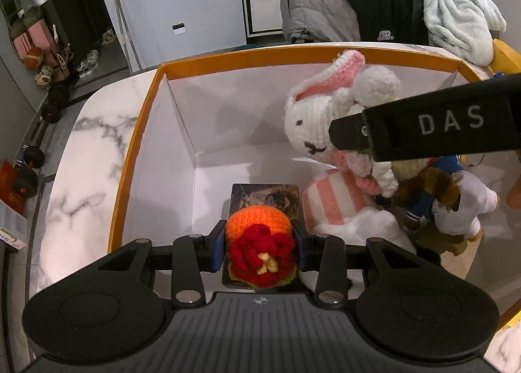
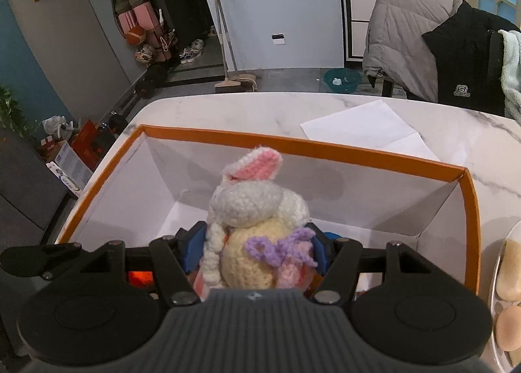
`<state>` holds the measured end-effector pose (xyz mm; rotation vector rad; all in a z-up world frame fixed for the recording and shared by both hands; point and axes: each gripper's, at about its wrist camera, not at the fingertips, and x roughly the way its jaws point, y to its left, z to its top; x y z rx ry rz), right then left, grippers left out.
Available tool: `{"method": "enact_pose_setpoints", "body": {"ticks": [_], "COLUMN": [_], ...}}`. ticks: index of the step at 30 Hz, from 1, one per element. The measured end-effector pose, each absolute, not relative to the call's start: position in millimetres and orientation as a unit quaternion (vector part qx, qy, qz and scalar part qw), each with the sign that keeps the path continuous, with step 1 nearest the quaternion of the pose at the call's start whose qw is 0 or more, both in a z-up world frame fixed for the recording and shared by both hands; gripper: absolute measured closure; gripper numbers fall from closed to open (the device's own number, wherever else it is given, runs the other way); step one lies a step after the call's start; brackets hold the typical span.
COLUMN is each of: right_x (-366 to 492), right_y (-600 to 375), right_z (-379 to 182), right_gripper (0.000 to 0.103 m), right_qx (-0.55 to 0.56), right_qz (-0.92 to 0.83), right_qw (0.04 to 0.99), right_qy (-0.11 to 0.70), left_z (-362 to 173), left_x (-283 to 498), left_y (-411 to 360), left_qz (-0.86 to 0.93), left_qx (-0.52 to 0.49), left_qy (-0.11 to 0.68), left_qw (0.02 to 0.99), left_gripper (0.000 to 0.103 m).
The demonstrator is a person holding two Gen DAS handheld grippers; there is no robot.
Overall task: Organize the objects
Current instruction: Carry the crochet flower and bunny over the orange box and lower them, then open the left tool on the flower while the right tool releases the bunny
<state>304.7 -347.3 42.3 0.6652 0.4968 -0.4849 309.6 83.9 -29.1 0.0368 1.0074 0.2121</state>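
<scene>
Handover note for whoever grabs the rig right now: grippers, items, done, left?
Left gripper: shut on the crocheted orange-and-red flower, held over a picture card on the floor of the orange-rimmed box.
Right gripper: shut on the crocheted rabbit, held over the same box.
Done: a pink-striped plush and a white-shirted doll lie in the box.
Left: lower and release both toys into free floor space. A paper sheet lies on the marble table.
</scene>
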Motion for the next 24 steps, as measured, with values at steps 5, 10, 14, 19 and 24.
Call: {"method": "enact_pose_setpoints", "body": {"ticks": [5,10,14,19,24], "right_x": [310.1,305.3,305.4,303.7,308.0], "right_y": [-346.9,-353.0,-360.8,-363.2,-361.2], "right_z": [37.6,31.7,20.5,16.9,17.8], "right_gripper": [0.037,0.037,0.037,0.036,0.036], "right_qx": [0.313,0.345,0.376,0.397,0.388], "right_qz": [-0.242,-0.235,-0.236,-0.239,-0.244], "right_qw": [0.887,0.879,0.865,0.855,0.855], "right_qy": [0.24,0.232,0.234,0.233,0.242], "left_z": [-31.9,-32.4,-34.0,-34.7,-35.1], "left_x": [312.6,314.1,315.2,315.5,316.1], "left_y": [85.4,88.0,88.5,87.6,87.0], "left_qz": [0.099,0.093,0.091,0.091,0.091], "left_qx": [0.016,0.006,0.005,0.006,0.006], "left_qy": [0.492,0.499,0.501,0.502,0.504], "left_qw": [0.865,0.861,0.86,0.86,0.859], "left_gripper": [0.057,0.057,0.057,0.057,0.057]}}
